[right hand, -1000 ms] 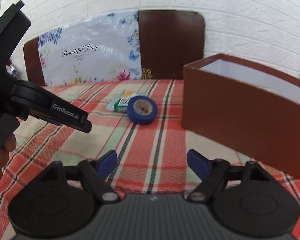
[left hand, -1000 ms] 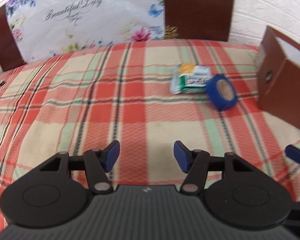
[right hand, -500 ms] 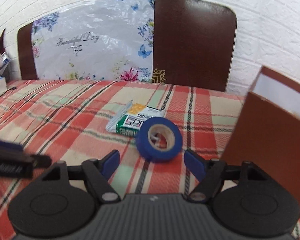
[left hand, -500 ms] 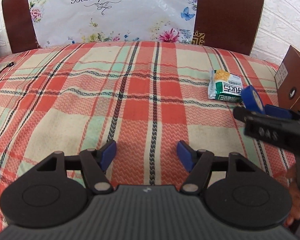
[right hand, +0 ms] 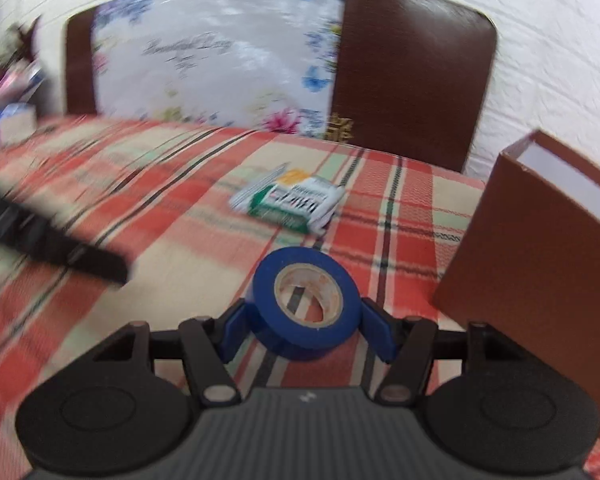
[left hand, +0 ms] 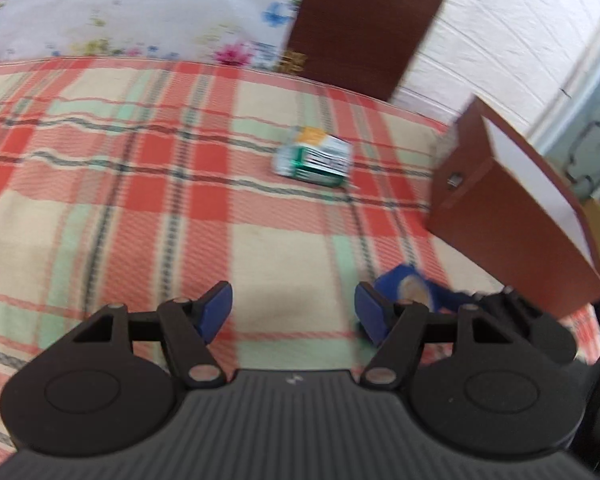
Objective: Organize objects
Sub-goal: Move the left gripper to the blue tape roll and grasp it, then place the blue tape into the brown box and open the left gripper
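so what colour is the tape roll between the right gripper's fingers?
Blue, with a tan cardboard core. The tape roll shows best in the right wrist view.

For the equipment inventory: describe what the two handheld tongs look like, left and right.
Both look alike. The left tongs have a black ribbed body, two round black discs at the sides, black linkage arms with silver pivot pins, and blue pads on the fingertips. The right tongs match: black ribbed body with a small white mark, blue pads. No cables or sleeves show.
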The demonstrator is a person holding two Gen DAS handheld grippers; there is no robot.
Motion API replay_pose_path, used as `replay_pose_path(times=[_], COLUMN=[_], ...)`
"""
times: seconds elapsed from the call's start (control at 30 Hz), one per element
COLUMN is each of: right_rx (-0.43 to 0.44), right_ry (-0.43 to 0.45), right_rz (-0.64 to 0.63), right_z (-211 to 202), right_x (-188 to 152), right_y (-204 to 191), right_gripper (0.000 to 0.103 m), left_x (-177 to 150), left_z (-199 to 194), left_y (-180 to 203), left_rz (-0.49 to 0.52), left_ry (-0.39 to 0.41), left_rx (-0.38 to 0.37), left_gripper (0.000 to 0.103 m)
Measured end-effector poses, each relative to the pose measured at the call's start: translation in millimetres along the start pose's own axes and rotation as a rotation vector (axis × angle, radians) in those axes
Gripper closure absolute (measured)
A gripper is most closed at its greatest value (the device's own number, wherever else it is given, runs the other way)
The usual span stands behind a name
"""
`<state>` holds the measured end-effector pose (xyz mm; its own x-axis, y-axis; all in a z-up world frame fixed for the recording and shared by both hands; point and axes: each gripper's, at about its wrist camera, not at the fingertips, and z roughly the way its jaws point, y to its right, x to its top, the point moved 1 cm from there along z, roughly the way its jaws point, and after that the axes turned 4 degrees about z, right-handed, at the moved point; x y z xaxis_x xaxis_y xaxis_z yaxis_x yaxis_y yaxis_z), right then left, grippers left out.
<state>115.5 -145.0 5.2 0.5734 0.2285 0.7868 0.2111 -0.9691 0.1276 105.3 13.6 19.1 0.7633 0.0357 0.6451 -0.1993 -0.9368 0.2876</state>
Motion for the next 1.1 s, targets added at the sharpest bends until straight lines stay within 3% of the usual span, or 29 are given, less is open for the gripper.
replay_pose_path(times=[0.1,0.13,0.17,0.23,0.33,0.4,0.43,0.47,0.5,0.53,0.6,0.73,0.9,1.1], right_rx=[0.014,0.019,0.027,0.045,0.070,0.105,0.129,0.156,0.179,0.188,0.201,0.108,-0.103,-0.302], right_ry=[0.018,0.028,0.038,0.033,0.003,-0.015,-0.030,-0.045,-0.051,-0.049,-0.046,0.063,0.261,0.314], right_rz=[-0.054,-0.055,-0.051,-0.038,-0.018,0.018,0.045,0.076,0.113,0.139,0.166,0.168,0.173,0.259], right_z=[-31,-39,-45,-50,-46,-41,-37,-33,-33,-31,-32,-57,-101,-123], right_x=[-21,-26,-29,-31,-30,-28,-27,-26,-27,-25,-22,-21,-7,-7], right_y=[-12,-13,-14,-14,-12,-6,-2,3,7,12,17,24,66,143], right_gripper=[0.036,0.019,0.011,0.011,0.016,0.017,0.020,0.025,0.027,0.041,0.043,0.043,0.043,0.042], left_x=[-5,-7,-8,-11,-17,-20,-20,-20,-19,-16,-11,13,47,58], left_z=[6,8,12,18,30,33,33,33,33,33,28,11,9,45], left_y=[19,25,29,37,43,44,45,46,48,52,65,107,185,268], left_rz=[0.033,0.045,0.058,0.071,0.103,0.114,0.121,0.120,0.106,0.105,0.133,0.219,0.359,0.479], left_ry=[-0.036,-0.044,-0.055,-0.082,-0.134,-0.125,-0.123,-0.128,-0.137,-0.140,-0.130,-0.050,0.043,0.039], left_rx=[-0.066,-0.064,-0.055,-0.045,-0.006,0.016,0.018,0.000,-0.024,-0.012,-0.009,-0.073,-0.182,-0.272], left_gripper=[0.034,0.034,0.035,0.038,0.053,0.057,0.061,0.076,0.081,0.081,0.081,0.081,0.081,0.081])
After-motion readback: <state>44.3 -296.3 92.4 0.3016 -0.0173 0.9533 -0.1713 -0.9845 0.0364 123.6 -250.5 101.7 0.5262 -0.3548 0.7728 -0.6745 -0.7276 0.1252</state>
